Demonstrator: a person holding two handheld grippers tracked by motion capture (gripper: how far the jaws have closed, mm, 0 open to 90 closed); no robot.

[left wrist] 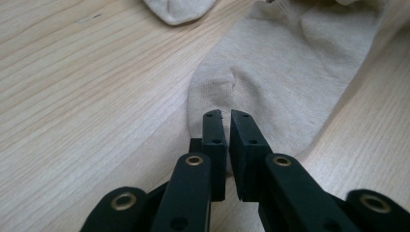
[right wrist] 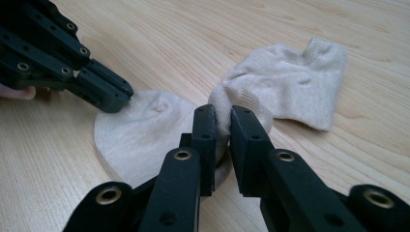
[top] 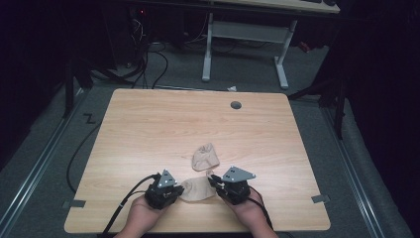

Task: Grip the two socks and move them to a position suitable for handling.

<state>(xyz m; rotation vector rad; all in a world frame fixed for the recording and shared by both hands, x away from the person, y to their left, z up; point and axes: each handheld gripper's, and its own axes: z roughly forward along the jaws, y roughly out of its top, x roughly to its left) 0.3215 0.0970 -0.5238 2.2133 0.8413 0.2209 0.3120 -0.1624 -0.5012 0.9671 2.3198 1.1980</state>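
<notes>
Two beige socks on the wooden surface [top: 148,129]. Near sock [top: 197,189] lies flat between the two hands at the near edge, a little right of the middle. Second sock [top: 205,156] sits just beyond it, slightly farther in.

Left tongs [top: 179,191] pinch the left end of the near sock, jaws clenched on the fabric; the left gripper view shows the pads nearly together with a small ridge of cloth [left wrist: 227,96] puckered up just ahead of the tips, which the high view is too small to show. The edge of the second sock [left wrist: 179,9] peeks in at the top there.

Right tongs [top: 214,179] grasp the right end of the near sock; the right gripper view shows a bunched fold [right wrist: 222,113] squeezed between the jaws and lifted off the surface. That view also shows the left tongs [right wrist: 116,99] biting the far edge of the same sock [right wrist: 145,130], and the second sock [right wrist: 295,82] lying just behind, touching or overlapping the fold, can't tell which.
</notes>
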